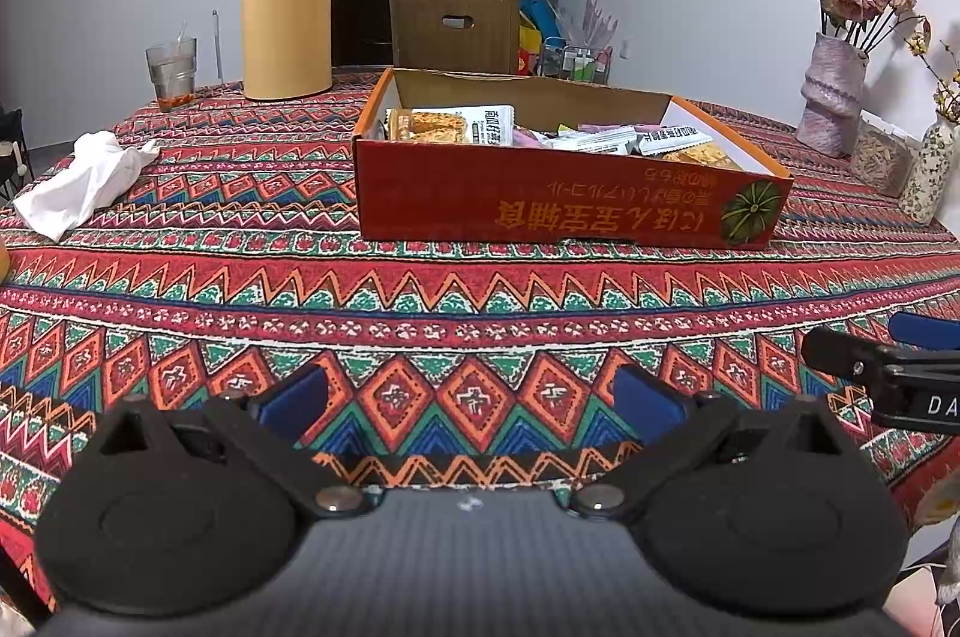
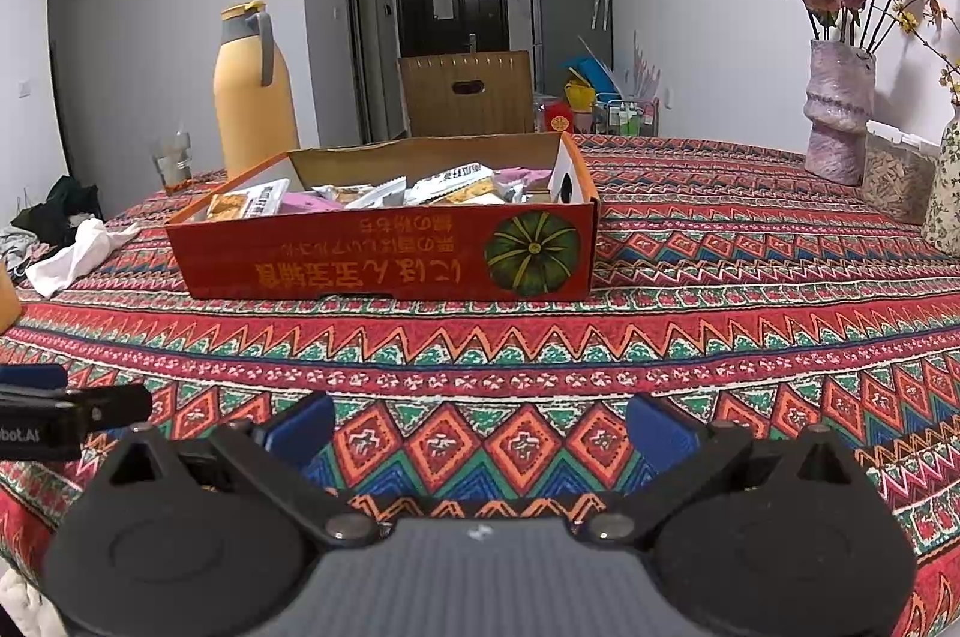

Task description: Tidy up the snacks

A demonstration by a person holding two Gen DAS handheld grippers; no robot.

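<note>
A red cardboard box with a pumpkin picture stands on the patterned tablecloth, also in the right wrist view. Several wrapped snack packets lie inside it. My left gripper is open and empty, low over the cloth, well short of the box. My right gripper is open and empty, also short of the box. The right gripper shows at the right edge of the left wrist view; the left gripper shows at the left edge of the right wrist view.
A yellow thermos jug and a glass stand at the far left. A crumpled white tissue lies left of the box. A vase of dried roses and a floral vase stand at the right. A chair is behind the table.
</note>
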